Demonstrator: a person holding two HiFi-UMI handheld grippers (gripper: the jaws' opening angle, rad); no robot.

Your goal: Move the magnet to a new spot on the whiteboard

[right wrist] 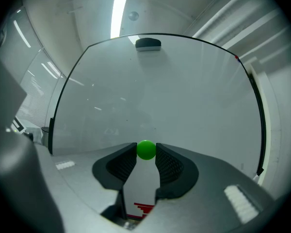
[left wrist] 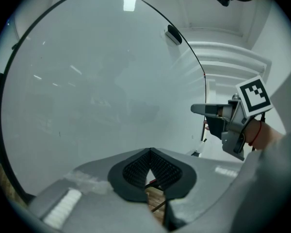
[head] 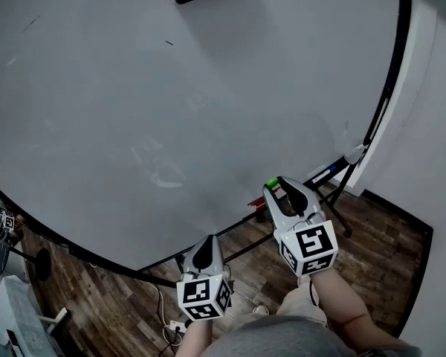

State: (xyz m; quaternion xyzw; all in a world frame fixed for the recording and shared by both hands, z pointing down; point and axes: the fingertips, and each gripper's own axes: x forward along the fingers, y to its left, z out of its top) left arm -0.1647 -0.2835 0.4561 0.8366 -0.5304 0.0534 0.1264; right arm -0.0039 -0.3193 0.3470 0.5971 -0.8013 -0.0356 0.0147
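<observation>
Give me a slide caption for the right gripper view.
Right gripper pinches a green magnet, facing the whiteboard.

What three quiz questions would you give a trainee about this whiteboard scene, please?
1. What does the right hand-held gripper have clamped between its jaw tips?
2. True or false: the left hand-held gripper is shut with nothing between its jaws.
3. Where does the black eraser sit on the whiteboard in the right gripper view? A) at the top edge B) at the bottom edge C) in the centre

Key
1. The green magnet.
2. True.
3. A.
</observation>
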